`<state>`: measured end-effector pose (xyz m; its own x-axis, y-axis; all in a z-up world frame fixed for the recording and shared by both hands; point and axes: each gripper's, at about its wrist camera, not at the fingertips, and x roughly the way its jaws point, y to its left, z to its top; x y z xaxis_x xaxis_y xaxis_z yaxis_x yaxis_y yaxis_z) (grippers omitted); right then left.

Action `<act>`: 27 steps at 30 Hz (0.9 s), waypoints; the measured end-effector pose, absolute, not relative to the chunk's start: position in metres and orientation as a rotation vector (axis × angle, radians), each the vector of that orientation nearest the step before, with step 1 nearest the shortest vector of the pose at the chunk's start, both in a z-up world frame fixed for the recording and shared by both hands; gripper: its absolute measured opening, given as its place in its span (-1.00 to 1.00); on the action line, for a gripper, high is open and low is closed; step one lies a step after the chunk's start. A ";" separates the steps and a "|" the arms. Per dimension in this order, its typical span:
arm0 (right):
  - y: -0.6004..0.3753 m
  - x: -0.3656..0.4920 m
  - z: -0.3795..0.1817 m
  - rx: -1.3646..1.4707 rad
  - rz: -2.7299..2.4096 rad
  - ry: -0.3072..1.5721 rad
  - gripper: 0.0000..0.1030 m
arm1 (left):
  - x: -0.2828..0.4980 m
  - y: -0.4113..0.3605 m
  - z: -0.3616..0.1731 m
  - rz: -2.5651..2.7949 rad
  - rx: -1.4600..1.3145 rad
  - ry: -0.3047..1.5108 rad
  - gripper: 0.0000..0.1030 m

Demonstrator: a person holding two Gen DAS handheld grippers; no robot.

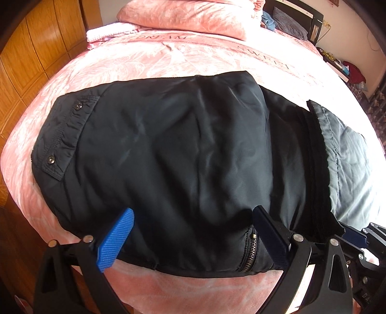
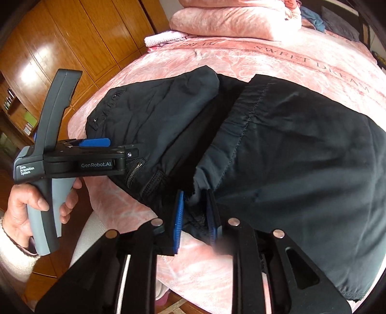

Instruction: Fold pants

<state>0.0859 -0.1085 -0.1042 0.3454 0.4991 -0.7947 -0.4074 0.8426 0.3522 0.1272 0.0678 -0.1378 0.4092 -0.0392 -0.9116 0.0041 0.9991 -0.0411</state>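
- Pants: black and shiny, they lie partly folded on the pink bedspread, with their near edge at the bed's front edge, right under both grippers.
- Left gripper: its jaws are spread wide over the near edge of the pants, one blue pad resting on the fabric at the left and the dark one beside the zipper; nothing is pinched between them.
- Right gripper: its jaws are drawn close together around a bunched bit of black cloth at the near hem; whether the pads actually press it I cannot tell.
- In the right wrist view a hand grips the grey handle of the left gripper, whose tip sits at the zipper end of the pants.
- The folded-over part covers the left half; to its right a dark lining strip and a paler, sunlit section with a stitched seam show.
- Two snap buttons sit on a flap at the far left corner.
- Farther back, pink pillows are stacked at the head of the bed.
- A wooden wardrobe stands along the left side.
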 end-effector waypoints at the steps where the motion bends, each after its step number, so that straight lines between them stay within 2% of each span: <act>1: -0.113 0.085 -0.102 0.143 0.612 1.070 -0.11 | 0.127 0.067 -0.137 -0.029 -0.035 1.150 0.92; 7: -0.173 0.068 -0.068 0.340 0.602 0.978 -0.07 | 0.122 0.051 -0.122 -0.088 -0.065 1.115 0.92; 11: -0.220 0.060 -0.054 0.293 0.426 0.932 -0.07 | 0.119 0.018 -0.107 -0.184 -0.060 1.088 0.92; 19: -0.265 0.065 -0.096 0.288 0.251 1.036 -0.08 | 0.120 -0.049 -0.130 -0.207 0.153 1.105 0.94; 27: -0.267 0.070 -0.123 0.301 0.243 1.102 -0.09 | 0.129 -0.046 -0.152 -0.225 0.106 1.201 0.94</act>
<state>0.0698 -0.2671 -0.1225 0.4325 0.3390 -0.8355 -0.0437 0.9334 0.3561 0.1290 -0.0463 -0.1519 0.3430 -0.1164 -0.9321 0.2286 0.9728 -0.0373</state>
